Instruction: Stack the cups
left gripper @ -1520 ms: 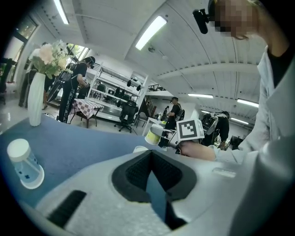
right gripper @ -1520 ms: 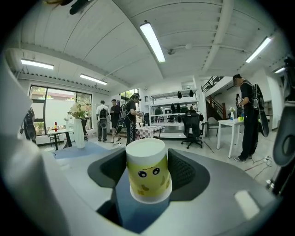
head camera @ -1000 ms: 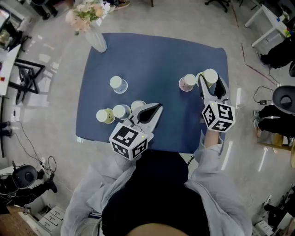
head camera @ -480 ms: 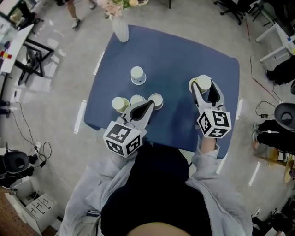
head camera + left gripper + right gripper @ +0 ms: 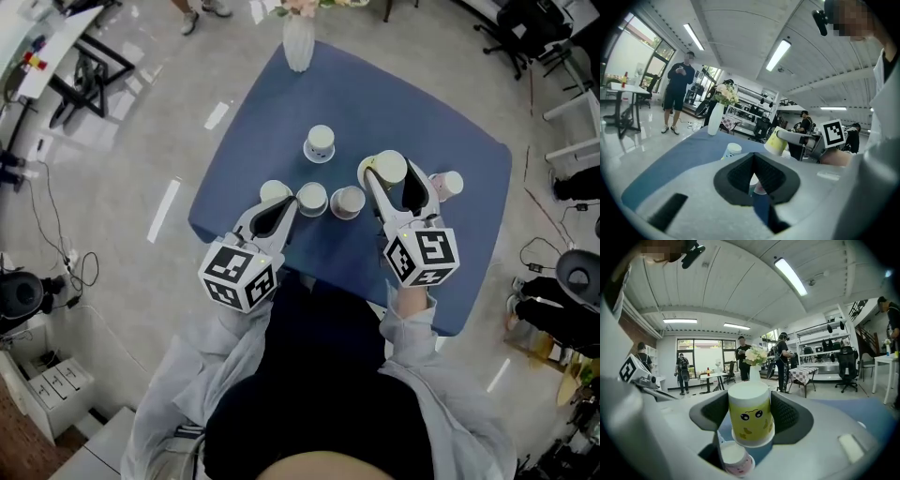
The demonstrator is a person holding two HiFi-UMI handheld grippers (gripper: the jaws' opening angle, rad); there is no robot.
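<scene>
My right gripper is shut on a yellow cup with a drawn face, held above the blue table with its wider rim downward. Just left of it and lower stands a white cup with pink print, the right end of a row with two more cups. My left gripper has its jaws together and holds nothing; its tips are at the leftmost cup of the row. One cup stands apart further back. A pink cup stands to the right.
A white vase with flowers stands at the table's far corner. Around the table is shiny floor with desks, chairs and cables. Several people stand in the room, one beyond the vase.
Both grippers have moved left across the table. The right one carried the yellow cup away from the pink cup toward the row. The left one went from the row's right end to its left end.
</scene>
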